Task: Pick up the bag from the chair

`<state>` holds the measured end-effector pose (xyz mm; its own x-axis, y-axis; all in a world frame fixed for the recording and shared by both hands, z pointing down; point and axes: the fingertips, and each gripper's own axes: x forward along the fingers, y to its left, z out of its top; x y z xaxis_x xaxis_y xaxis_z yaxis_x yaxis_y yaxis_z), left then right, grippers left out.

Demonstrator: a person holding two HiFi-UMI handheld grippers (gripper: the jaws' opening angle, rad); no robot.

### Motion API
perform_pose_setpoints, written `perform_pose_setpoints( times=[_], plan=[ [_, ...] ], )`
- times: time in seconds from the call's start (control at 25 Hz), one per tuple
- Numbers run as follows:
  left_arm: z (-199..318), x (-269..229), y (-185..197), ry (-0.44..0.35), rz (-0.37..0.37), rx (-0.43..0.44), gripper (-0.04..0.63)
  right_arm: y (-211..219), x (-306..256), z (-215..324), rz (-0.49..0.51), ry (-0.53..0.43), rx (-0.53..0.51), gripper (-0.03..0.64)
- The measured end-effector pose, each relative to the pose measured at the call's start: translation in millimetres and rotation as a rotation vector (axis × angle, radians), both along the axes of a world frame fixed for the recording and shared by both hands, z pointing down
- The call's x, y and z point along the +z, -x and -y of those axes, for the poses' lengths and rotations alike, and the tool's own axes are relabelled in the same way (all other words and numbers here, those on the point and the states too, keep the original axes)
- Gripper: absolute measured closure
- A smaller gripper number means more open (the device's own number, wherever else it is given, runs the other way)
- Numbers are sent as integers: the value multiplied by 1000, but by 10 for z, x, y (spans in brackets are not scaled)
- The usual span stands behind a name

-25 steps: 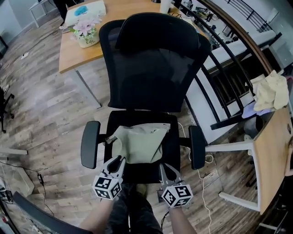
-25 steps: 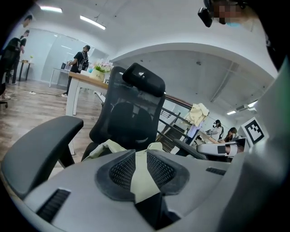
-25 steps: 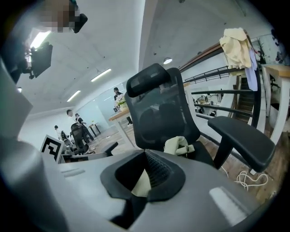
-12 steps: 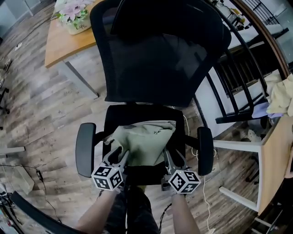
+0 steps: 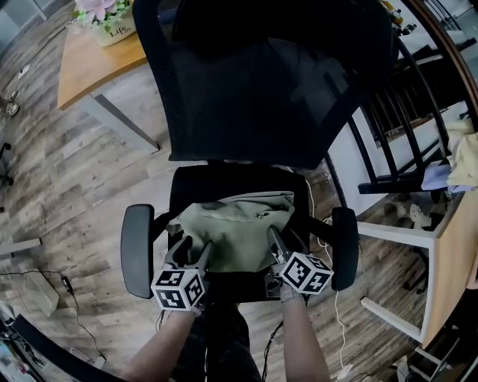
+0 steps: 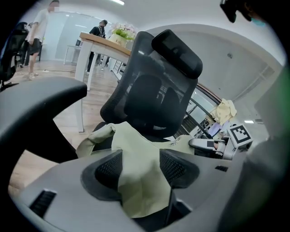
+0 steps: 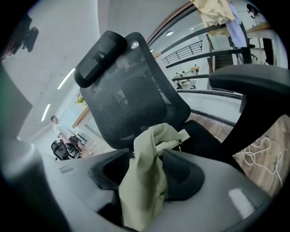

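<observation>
Wood-plank flooring (image 5: 67,171) surrounded the black office chair (image 5: 261,89), and the pale green bag (image 5: 239,227) lay crumpled on its seat, between the 2 armrests (image 5: 137,250). Your left gripper (image 5: 193,252) sat at the bag's near left edge. In the left gripper view its jaws were closed onto a flat fold of the green cloth, which filled the gap between the 2 ribbed pads (image 6: 106,170). Your right gripper (image 5: 278,242) sat at the near right edge, its jaws pinched on a bunched ridge of the same cloth. You had not lifted the bag; it rested on the seat. Beyond the chair's mesh backrest stood a wooden desk (image 5: 89,63) with a pot of pink flowers (image 5: 108,15) on it, and a dark railing (image 5: 403,112) ran along the right.
</observation>
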<state>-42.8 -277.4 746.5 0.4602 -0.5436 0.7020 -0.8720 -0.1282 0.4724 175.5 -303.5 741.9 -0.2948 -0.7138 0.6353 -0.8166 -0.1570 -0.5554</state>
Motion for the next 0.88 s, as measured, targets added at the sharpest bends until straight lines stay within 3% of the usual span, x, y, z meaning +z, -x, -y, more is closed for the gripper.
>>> perform_pose_setpoints(
  times=[0.36,0.56,0.88],
  plan=[
    [-127,-63,3,28,2,25,293,63,138,283,119,37,25,394],
    [-138,45,145,48,12,-11,281,77,127,323,96,31,21,443],
    [129,202,-60,74,-129,64,281,25,117,217,60,19,3,483]
  ],
)
